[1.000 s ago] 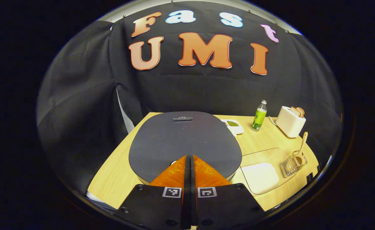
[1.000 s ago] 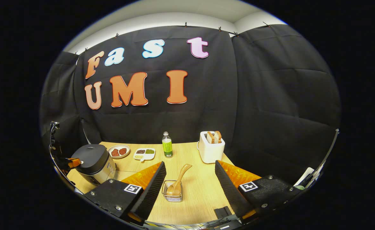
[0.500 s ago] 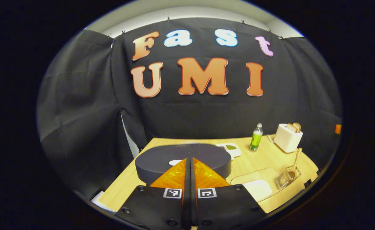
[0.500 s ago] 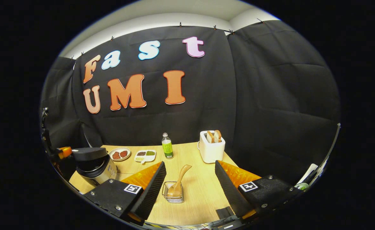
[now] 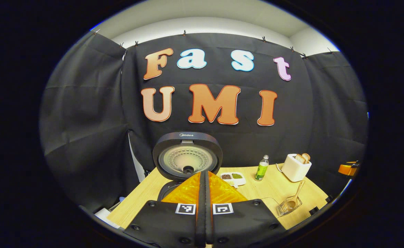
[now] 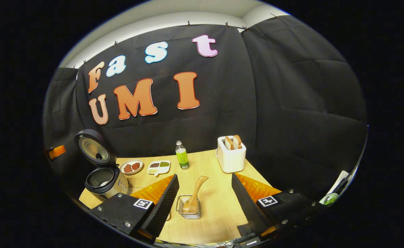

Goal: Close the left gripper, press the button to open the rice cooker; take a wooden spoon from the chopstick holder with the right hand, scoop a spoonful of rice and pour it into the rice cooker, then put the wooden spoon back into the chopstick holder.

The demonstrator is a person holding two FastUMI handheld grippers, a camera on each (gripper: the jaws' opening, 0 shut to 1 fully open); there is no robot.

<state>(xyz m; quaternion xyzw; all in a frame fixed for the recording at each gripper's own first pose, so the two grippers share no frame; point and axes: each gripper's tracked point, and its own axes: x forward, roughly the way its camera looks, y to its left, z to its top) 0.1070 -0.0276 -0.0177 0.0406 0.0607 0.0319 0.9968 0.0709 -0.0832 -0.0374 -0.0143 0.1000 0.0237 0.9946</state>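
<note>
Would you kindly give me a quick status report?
Left gripper shut, right gripper open. Rice cooker lid up. Wooden spoon in holder, between the open fingers, nothing blocking.

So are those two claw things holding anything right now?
No. The left gripper is shut on nothing, and the right gripper is open; the wooden spoon sits untouched in its chopstick holder.

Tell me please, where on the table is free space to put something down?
The widest bare wood lies between the chopstick holder and the toaster, running to the table's right edge. A narrower strip lies between the bottle and the toaster. The left side is crowded: rice cooker, plate, divided dish.
</note>
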